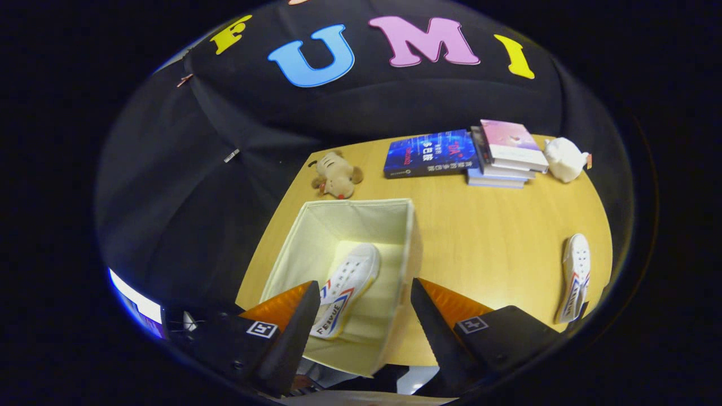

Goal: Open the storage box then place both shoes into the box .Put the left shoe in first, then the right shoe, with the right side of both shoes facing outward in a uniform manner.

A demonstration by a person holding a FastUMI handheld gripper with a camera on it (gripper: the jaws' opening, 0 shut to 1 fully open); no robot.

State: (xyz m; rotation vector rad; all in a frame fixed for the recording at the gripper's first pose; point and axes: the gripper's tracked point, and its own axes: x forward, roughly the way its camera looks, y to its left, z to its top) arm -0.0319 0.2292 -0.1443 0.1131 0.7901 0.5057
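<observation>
From my gripper (365, 316) I look down into the storage box (412, 242), its top open. My fingers are spread wide with nothing between them, hanging above the box's near side. The near wall of the box is partly covered by my fingers, and its lower corner is cut off behind them. One shoe (345, 287) lies inside on the box floor, toe pointing away from me; its heel end is partly hidden by my left finger. A second shoe (574, 276) lies on the tabletop (485, 237) well to the right of the box, its near end lost at the dim margin. That makes two shoes. Beyond the box I count one plush toy (337, 176), one blue book (430, 153) lying flat, a stack of books (505, 155) whose number I cannot make out, and one white bundle (564, 159) beside it.
</observation>
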